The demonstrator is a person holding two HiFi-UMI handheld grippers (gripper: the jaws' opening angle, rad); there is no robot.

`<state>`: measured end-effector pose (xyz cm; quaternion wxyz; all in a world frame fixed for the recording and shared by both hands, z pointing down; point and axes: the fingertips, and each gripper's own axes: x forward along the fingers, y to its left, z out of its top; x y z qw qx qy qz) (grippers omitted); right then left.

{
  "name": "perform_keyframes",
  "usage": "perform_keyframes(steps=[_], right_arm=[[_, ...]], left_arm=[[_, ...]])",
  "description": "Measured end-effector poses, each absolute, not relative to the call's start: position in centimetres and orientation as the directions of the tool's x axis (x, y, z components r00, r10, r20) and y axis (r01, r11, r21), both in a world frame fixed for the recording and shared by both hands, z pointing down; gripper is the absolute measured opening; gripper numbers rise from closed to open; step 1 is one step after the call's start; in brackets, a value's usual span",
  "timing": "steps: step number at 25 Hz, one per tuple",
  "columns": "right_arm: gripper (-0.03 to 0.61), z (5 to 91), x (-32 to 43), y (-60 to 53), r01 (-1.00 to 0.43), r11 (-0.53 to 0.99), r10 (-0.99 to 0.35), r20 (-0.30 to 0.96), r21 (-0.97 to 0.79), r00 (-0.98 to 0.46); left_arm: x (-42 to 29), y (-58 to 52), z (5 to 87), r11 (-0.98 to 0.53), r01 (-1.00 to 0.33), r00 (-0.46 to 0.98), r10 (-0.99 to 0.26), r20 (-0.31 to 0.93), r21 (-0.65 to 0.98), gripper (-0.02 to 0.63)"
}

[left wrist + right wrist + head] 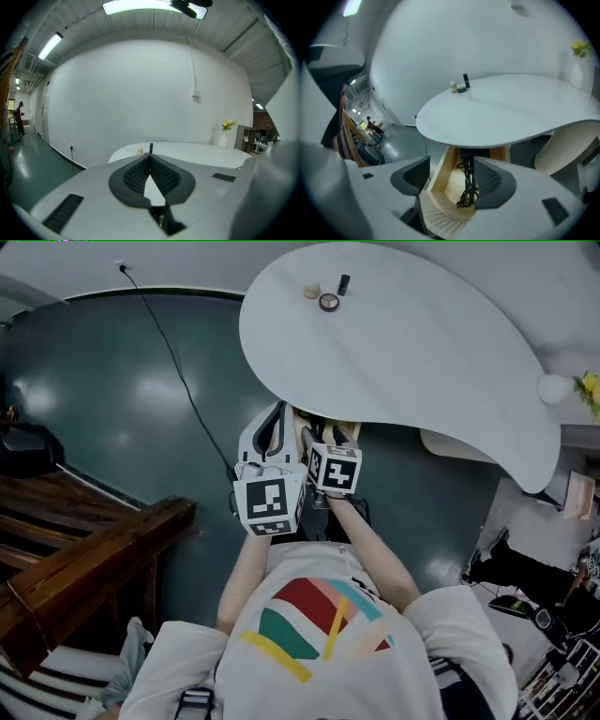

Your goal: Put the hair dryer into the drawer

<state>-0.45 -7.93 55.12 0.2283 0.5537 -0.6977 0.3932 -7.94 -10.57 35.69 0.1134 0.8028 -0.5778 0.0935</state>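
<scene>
The hair dryer [476, 153] lies inside the open drawer [439, 178]. Its black body sits at the back, under the table edge, and its black cord [467, 192] runs in a loose tangle toward the drawer front. The drawer is pale wood with a ribbed white front, and it hangs out from beneath the white table [403, 343].

Your right gripper [452, 165] hovers just in front of the drawer, looking down into it. Its jaws stand wide apart and hold nothing. Your left gripper [151, 158] has its jaw tips pressed together with nothing between them. It points level across the table top toward the white wall. From the head view you hold both grippers close side by side in front of your chest, at the table's near edge.

At the far end of the table stand three small things close together: a black cylinder [344, 283], a pale little jar [312, 291] and a round ring-shaped item [329, 303]. A white vase [555, 388] with yellow flowers stands well apart from them at the table's other end.

A black cable [178, 371] runs from a wall socket across the dark green floor [112, 418] toward you. A dark wooden bench [94, 549] stands to your left.
</scene>
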Motion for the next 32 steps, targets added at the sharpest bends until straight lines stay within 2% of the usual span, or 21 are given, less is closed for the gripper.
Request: perform_keyframes(steps=[7,13,21,23,30,32], right_arm=[[0.305,47.5,-1.1,-9.0,-0.927,0.104,-0.683,0.652,-0.359,-0.329],[0.304,39.5,-0.8,-11.5,-0.909,0.169,-0.787,0.503,-0.381,-0.357],[0.285,27.7,-0.9,-12.1,-0.917,0.307,-0.898,0.241,-0.254,-0.368],[0.251,25.3,-0.8,-11.9,-0.917,0.329,-0.911,0.179,-0.225,-0.371],[0.049,19.4,-0.5,-10.2,-0.911,0.388,-0.921,-0.039,-0.139,-0.387],[0.031,18.6,-0.7,-9.7,-0.904,0.404,-0.915,-0.073,-0.138,-0.398]], left_arm=[[-8.8,-10.5,32.4,-0.275,-0.959,0.284,-0.933,0.222,0.070,0.017],[-9.0,-10.0,28.3,-0.258,-0.966,0.260,-0.952,0.162,0.031,0.017],[-10.4,-9.5,22.7,-0.228,-0.973,0.229,-0.971,0.068,0.025,0.017],[-10.3,-9.3,21.4,-0.234,-0.972,0.234,-0.971,0.037,0.025,0.017],[-9.8,-8.2,18.2,-0.232,-0.973,0.232,-0.972,-0.028,0.001,0.017],[-10.0,-7.9,17.7,-0.226,-0.974,0.226,-0.973,-0.042,-0.007,0.017]])
